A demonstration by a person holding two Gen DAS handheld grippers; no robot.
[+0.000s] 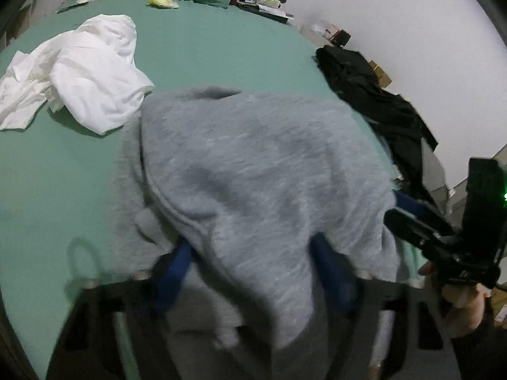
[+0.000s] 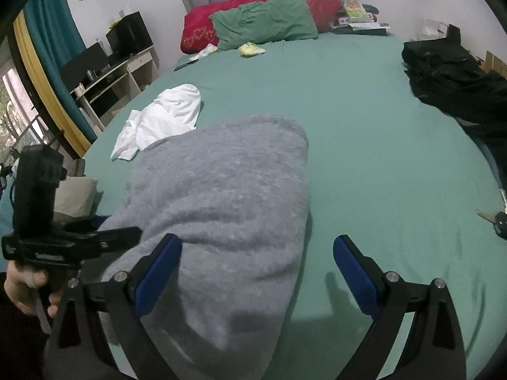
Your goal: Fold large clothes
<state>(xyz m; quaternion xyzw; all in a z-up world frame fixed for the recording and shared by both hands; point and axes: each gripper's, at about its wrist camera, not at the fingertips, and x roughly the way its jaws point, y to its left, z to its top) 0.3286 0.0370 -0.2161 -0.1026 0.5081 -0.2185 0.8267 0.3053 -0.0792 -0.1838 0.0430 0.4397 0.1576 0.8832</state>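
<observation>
1. A gray sweater lies in a soft heap on the near part of the bed, which has a green sheet.
2. The left gripper has gray cloth draped over its blue fingers — I cannot tell if they pinch it.
3. The right gripper has its fingers spread wide; the sweater lies between them, against the left finger.
4. A white shirt sits crumpled just beyond the sweater, to the left.
5. Black clothes lie at the bed's far right edge.
6. Green and red pillows rest at the far end — near the gray headboard.
</observation>
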